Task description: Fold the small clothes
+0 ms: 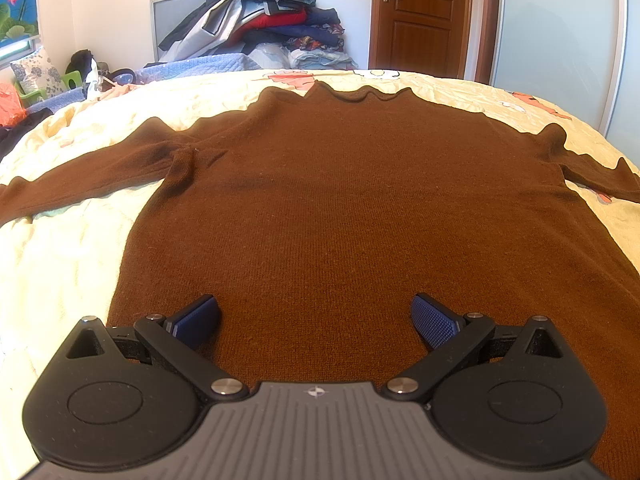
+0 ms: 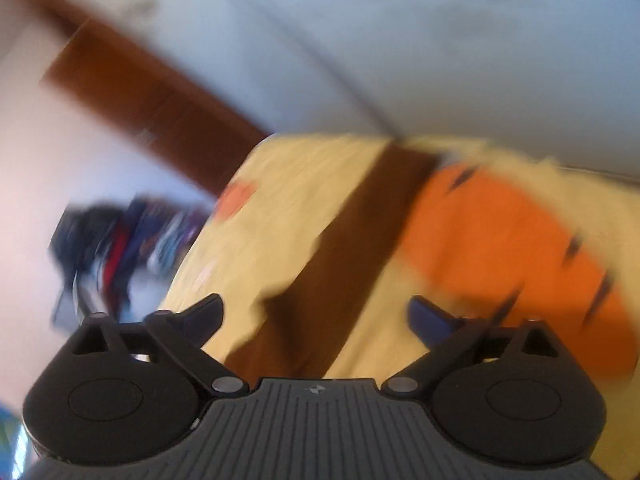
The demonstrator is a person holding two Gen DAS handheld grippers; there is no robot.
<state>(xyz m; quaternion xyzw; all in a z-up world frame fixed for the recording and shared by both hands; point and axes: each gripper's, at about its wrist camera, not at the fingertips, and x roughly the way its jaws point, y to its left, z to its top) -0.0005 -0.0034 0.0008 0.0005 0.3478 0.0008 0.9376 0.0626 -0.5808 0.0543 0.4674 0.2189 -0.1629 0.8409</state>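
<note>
Looking down the left gripper (image 1: 315, 322), you get the brown sweater (image 1: 340, 200) laid out flat and face-up on the yellow bedspread (image 1: 72, 248), collar at the far end, both sleeves stretched out sideways. That layout makes sense for folding: everything is spread so each sleeve can be grabbed and swung in over the body. The left tongs are splayed wide with nothing between them, hanging over the hem end of the sweater, not touching the knit as far as I can tell. My guess is it's parked there ready to pin or lift the bottom edge.

The right gripper (image 2: 316, 316) view is a smeary mess, tilted and blurred. Its tongs are also spread wide and holding nothing, with one brown sleeve (image 2: 340, 260) running diagonally across the bedspread right ahead of them, next to a big orange print (image 2: 500, 240) on the fabric. Reads to me like that side is lining up on the sleeve, probably to pick it up partway along and fold it inward.

No fold made yet, so this is the very start. The pile of clothes (image 1: 264, 12) at the far wall isn't in play.
</note>
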